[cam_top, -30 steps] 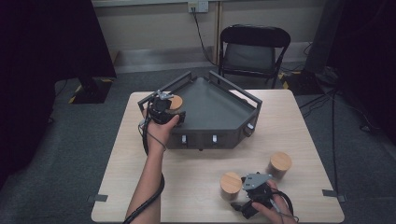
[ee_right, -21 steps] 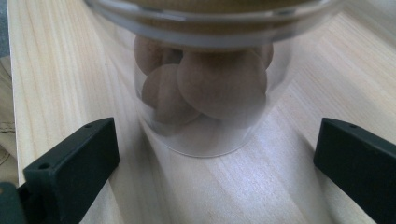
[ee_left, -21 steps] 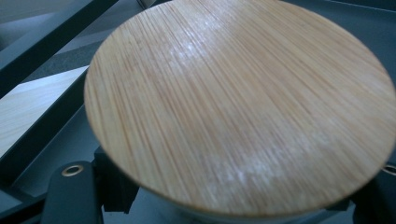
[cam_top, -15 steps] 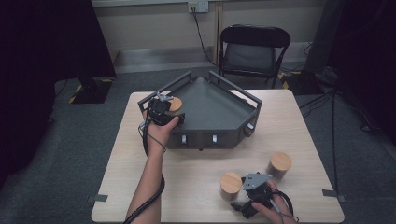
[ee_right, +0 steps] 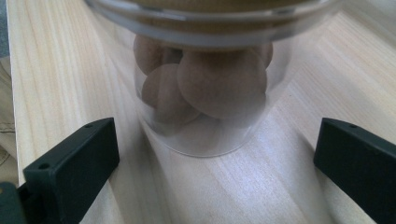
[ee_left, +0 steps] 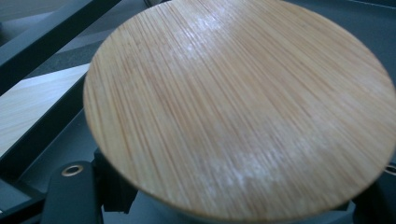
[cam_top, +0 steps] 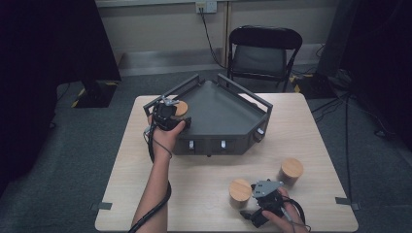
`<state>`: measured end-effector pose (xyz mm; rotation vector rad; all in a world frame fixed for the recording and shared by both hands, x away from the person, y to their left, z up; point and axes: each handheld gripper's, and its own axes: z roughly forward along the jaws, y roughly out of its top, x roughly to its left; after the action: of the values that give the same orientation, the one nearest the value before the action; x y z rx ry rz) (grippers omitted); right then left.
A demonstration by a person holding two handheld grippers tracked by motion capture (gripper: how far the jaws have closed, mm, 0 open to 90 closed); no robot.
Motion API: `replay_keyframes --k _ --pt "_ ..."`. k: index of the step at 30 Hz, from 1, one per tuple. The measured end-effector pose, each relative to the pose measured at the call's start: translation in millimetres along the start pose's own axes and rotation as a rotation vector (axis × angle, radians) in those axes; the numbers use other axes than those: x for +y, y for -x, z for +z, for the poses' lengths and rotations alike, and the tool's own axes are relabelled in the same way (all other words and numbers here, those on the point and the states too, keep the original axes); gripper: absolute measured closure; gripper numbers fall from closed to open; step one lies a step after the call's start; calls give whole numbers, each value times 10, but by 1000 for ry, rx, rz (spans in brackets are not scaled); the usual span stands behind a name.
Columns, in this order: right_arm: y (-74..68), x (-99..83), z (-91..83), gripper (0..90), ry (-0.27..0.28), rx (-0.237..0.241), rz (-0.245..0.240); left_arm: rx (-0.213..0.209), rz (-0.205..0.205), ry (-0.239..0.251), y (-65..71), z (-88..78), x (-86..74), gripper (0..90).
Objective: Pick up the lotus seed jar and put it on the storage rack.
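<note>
The left gripper (cam_top: 169, 112) clamps a round bamboo-lidded jar (ee_left: 238, 107) that hides its fingers, while the right gripper (ee_right: 215, 154) stands open around a clear glass jar (ee_right: 205, 98).

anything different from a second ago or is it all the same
Nothing visibly changed. The left gripper stays shut on the bamboo-lidded jar over the dark tray. The right gripper stays open with its jaws either side of the glass jar on the table. The third jar has not moved.
</note>
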<state>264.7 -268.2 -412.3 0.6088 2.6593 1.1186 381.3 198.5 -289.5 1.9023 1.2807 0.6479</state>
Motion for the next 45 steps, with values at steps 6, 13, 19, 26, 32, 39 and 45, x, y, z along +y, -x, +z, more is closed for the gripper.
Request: replay_keyframes --k 6,13,19,26,32,39,45 --pt "0 0 0 0 0 0 0 4 -1 0 5 16 -1 257" --pt "0 0 0 0 0 0 0 -2 -2 8 -19 29 -11 257" --pt "-1 0 0 0 0 0 0 1 -7 11 -22 50 -6 257" --pt "-1 0 0 0 0 0 1 4 -10 12 -26 76 7 256" --pt "-1 0 0 0 0 0 1 1 -15 16 -37 89 6 256" --pt "0 0 0 0 0 0 0 -3 -19 18 -50 96 1 253" --pt "-1 1 0 0 0 0 0 -2 -24 18 -45 98 2 252"
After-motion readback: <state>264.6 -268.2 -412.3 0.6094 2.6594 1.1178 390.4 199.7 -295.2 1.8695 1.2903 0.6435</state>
